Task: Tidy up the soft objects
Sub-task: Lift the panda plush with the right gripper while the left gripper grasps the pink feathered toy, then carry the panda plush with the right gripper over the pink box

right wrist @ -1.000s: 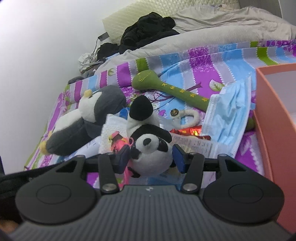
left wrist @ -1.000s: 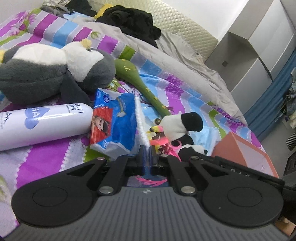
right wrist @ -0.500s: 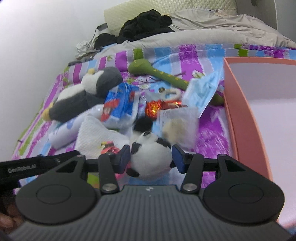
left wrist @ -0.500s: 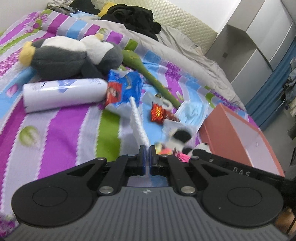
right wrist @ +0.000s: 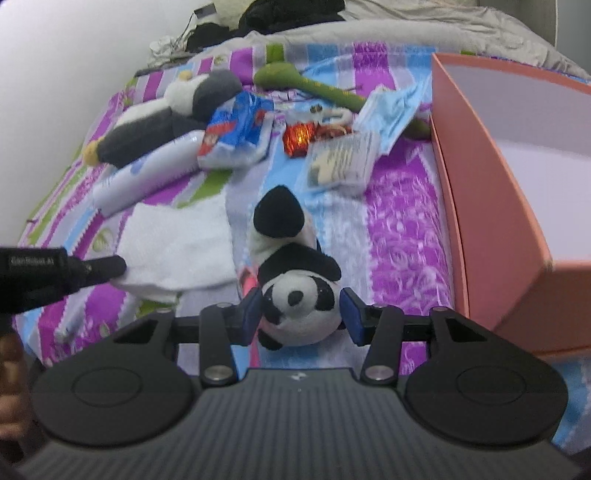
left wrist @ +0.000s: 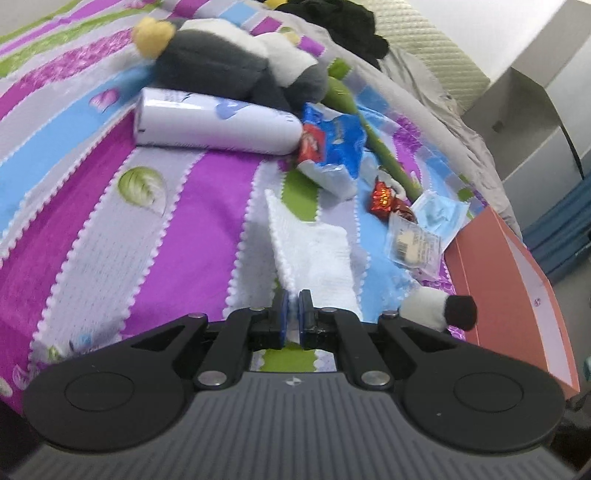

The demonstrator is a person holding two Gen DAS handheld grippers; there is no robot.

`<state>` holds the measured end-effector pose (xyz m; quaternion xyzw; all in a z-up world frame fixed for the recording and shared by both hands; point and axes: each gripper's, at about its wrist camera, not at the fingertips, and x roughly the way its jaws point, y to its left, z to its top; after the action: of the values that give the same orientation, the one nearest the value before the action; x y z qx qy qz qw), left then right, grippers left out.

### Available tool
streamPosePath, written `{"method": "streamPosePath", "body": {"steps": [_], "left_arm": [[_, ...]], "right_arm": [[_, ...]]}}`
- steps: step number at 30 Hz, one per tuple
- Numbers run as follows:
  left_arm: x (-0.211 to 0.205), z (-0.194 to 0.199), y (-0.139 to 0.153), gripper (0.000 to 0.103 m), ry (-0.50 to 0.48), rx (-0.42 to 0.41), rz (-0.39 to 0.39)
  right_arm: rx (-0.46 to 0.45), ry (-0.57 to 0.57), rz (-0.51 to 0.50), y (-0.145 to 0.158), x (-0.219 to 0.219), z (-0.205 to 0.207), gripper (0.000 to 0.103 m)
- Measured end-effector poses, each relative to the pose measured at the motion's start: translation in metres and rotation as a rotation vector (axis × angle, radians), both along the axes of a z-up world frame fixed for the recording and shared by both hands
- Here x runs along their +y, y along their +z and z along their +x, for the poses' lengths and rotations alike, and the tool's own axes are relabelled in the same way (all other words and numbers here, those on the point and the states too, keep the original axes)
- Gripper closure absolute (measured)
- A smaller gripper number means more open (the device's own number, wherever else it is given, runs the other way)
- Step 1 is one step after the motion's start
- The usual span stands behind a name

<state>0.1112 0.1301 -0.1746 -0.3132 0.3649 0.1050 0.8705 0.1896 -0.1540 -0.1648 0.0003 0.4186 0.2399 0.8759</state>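
My left gripper [left wrist: 292, 314] is shut on the near edge of a white cloth [left wrist: 314, 251], which hangs above the striped bedspread; the cloth also shows in the right wrist view [right wrist: 173, 247] with the left gripper [right wrist: 107, 267] on it. My right gripper [right wrist: 301, 314] is shut on the head of a small panda plush [right wrist: 295, 299], held above the bed left of the orange box [right wrist: 491, 206]. The panda's leg shows in the left wrist view [left wrist: 439, 310]. A grey-and-white penguin plush [left wrist: 236, 62] lies at the far side.
On the bedspread lie a white bottle [left wrist: 214, 127], a blue tissue pack [left wrist: 332, 147], a green plush stick [right wrist: 314, 85], a red foil wrapper [left wrist: 384, 195], a clear packet [left wrist: 413, 247] and a blue face mask [right wrist: 391, 114]. Black clothes [left wrist: 340, 22] and a grey blanket lie behind.
Both grippers have pulled back toward the near side of the bed and risen, carrying the cloth and the panda. The orange box now stands close on the right of the panda.
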Motion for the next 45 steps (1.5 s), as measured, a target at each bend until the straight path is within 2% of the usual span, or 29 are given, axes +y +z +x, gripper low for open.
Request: {"method": "streamPosePath", "body": {"steps": [1, 2, 3, 7, 12, 17, 21, 23, 31, 32, 34, 37, 43, 45], "left_arm": [[0.002, -0.001, 0.0, 0.071, 0.014, 0.001, -0.006], [0.003, -0.003, 0.0, 0.06, 0.032, 0.001, -0.014], [0.004, -0.006, 0.001, 0.055, 0.052, -0.012, -0.023], [0.0, -0.015, 0.008, 0.055, 0.058, -0.064, -0.054], [-0.023, -0.01, 0.01, 0.055, -0.019, -0.094, -0.137], [-0.045, 0.006, -0.009, 0.056, -0.083, -0.079, -0.279], [-0.056, 0.019, -0.029, 0.056, -0.077, -0.056, -0.386], [-0.058, 0.023, -0.036, 0.056, -0.062, -0.037, -0.407], [-0.067, 0.036, -0.05, 0.058, -0.053, -0.005, -0.422], [-0.068, 0.037, -0.052, 0.061, -0.049, 0.002, -0.423], [-0.069, 0.039, -0.057, 0.076, -0.04, 0.015, -0.43], [-0.071, 0.04, -0.058, 0.087, -0.043, 0.01, -0.425], [-0.078, 0.037, -0.039, 0.093, -0.095, 0.012, -0.275], [-0.077, 0.035, -0.035, 0.094, -0.098, 0.015, -0.248]], "right_arm": [[0.004, 0.002, -0.001, -0.001, -0.001, -0.002, 0.053], [0.007, 0.004, 0.0, -0.001, -0.003, -0.003, 0.053], [0.012, 0.005, 0.004, -0.001, -0.004, -0.003, 0.053], [0.016, 0.016, 0.005, 0.001, -0.008, -0.005, 0.049], [0.029, 0.021, 0.005, -0.004, -0.008, -0.005, 0.049], [0.023, 0.016, 0.033, -0.008, -0.008, 0.0, 0.047], [0.018, 0.026, 0.037, -0.011, -0.007, 0.0, 0.047], [0.023, 0.024, 0.048, -0.012, -0.008, 0.001, 0.05], [0.001, 0.041, 0.037, -0.008, -0.013, -0.003, 0.052], [-0.002, 0.044, 0.03, -0.008, -0.013, -0.004, 0.052], [-0.004, 0.043, 0.028, -0.008, -0.014, -0.005, 0.052], [-0.005, 0.034, 0.026, -0.008, -0.016, -0.006, 0.052], [-0.025, 0.023, -0.005, -0.002, -0.025, -0.012, 0.052], [-0.032, 0.013, -0.017, 0.0, -0.03, -0.014, 0.052]]}}
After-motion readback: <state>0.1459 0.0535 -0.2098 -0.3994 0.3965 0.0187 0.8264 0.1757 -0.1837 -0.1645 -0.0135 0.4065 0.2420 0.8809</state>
